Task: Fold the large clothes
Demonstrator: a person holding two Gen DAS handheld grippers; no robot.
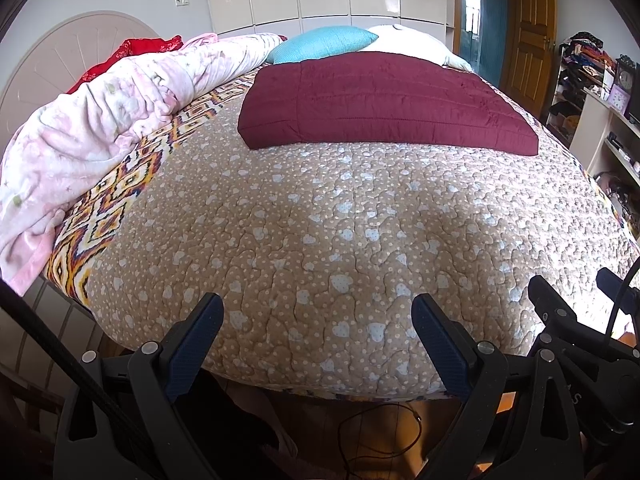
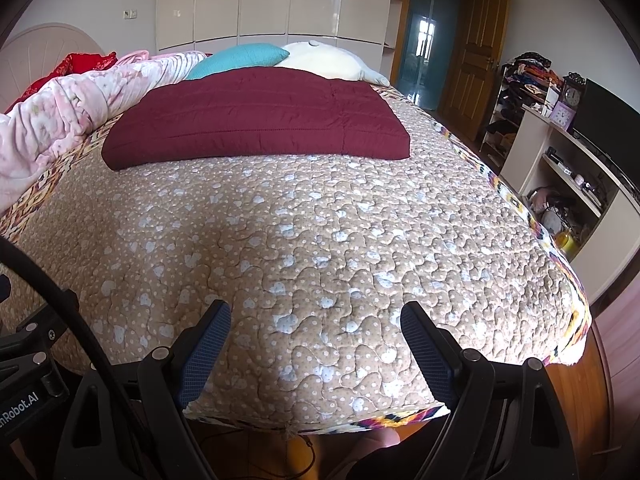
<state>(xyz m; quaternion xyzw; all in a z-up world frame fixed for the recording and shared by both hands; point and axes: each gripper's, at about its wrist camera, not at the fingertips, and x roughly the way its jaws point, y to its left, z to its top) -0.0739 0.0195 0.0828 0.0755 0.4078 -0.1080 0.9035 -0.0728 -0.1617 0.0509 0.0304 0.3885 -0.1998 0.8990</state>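
A dark red quilted garment (image 1: 384,104) (image 2: 260,120) lies folded into a flat rectangle on the far half of the bed, well beyond both grippers. My left gripper (image 1: 318,304) hangs open over the bed's near edge with nothing between its fingers. My right gripper (image 2: 316,312) is open too, over the same near edge, also with nothing in it. Part of the right gripper (image 1: 568,320) shows at the lower right of the left wrist view.
The bed carries a tan quilted cover (image 1: 320,220) (image 2: 320,220) with pale hearts. A pink floral blanket (image 1: 100,120) (image 2: 60,112) is bunched along its left side. A teal pillow (image 1: 324,44) (image 2: 240,60) and a cream pillow (image 2: 328,62) lie at the far end. Shelves (image 2: 560,168) stand to the right.
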